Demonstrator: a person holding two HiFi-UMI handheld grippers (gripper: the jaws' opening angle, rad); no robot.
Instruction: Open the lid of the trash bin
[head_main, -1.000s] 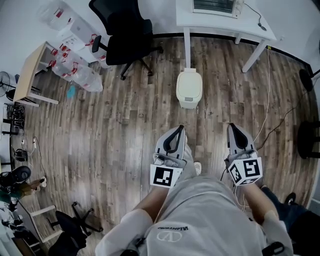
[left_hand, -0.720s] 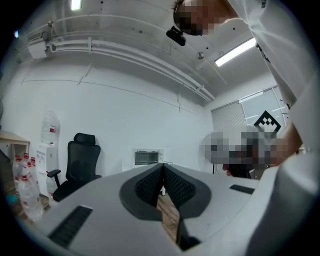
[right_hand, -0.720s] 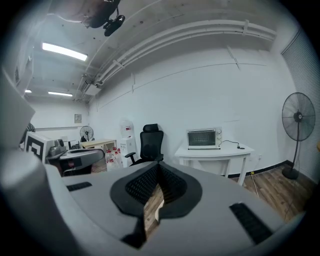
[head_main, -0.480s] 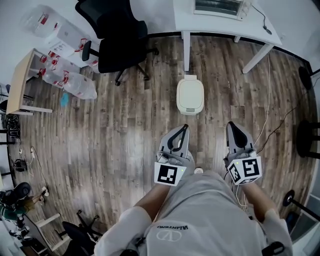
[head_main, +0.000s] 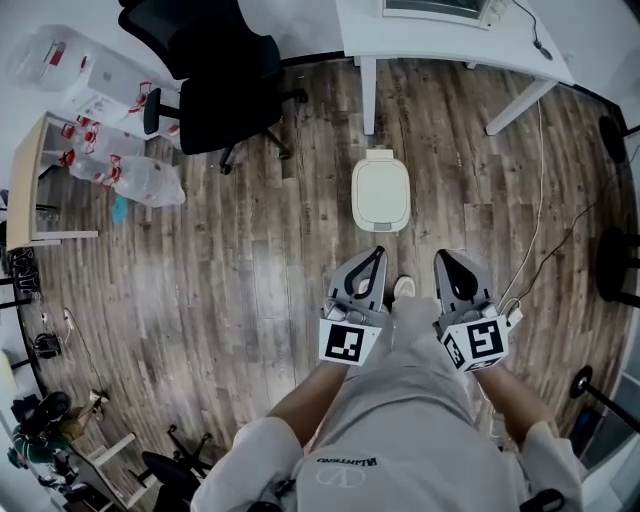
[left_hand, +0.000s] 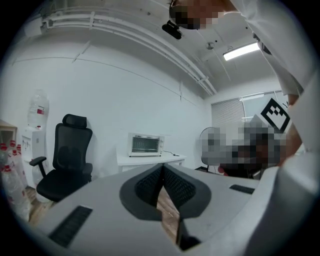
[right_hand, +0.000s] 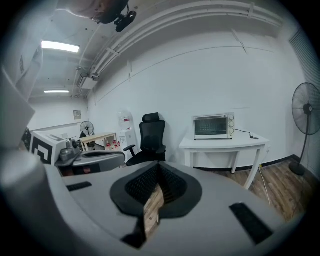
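Grey left gripper (head_main: 371, 254), right gripper (head_main: 446, 259): jaws together, empty.

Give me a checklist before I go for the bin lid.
1. Trash bin in head view, on the floor ahead of both claws: ok.
2. Lid shut, nothing lying on it: ok.
3. Left claw empty, jaws together: ok.
4. Right claw empty, jaws together: ok.
5. Either claw at the lid: not ok, both are short of it.
6. How the lid opens, pedal or push: cannot tell.
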